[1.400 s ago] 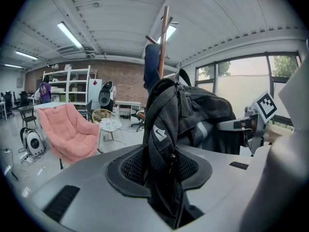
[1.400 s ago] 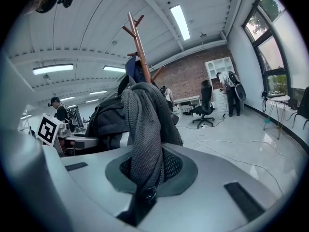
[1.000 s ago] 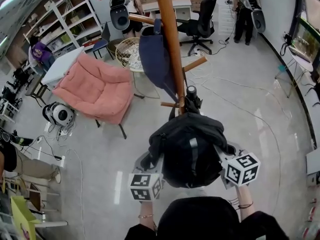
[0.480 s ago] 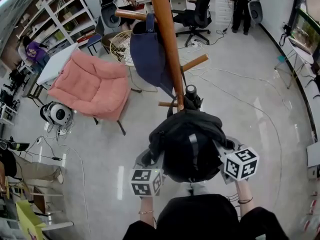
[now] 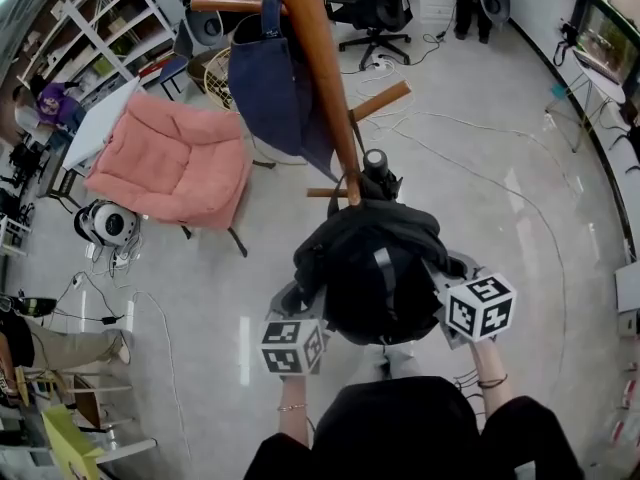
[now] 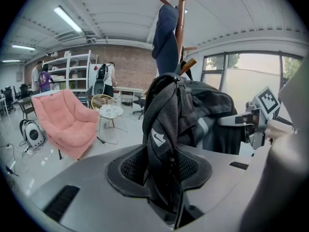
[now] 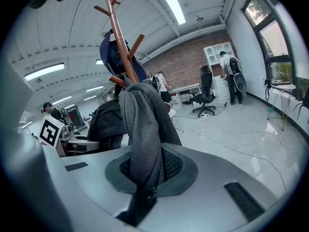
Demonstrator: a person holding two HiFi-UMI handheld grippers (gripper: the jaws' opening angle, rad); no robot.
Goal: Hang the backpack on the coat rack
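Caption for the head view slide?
Left claw and right claw hold a black backpack by the wooden coat rack bearing a navy bag.

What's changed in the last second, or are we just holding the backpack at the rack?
Only a slight move: the left tongs and right tongs seem to have carried the backpack a little nearer the rack. Both stay clamped on it, and nothing was let go. The blue bag hangs on the rack as before.

The backpack (image 5: 378, 278) sat just in front of the coat rack (image 5: 318, 78), a bag (image 5: 262, 88) hung on its upper peg (image 5: 222, 2), armchair (image 5: 165, 163) off to the left.
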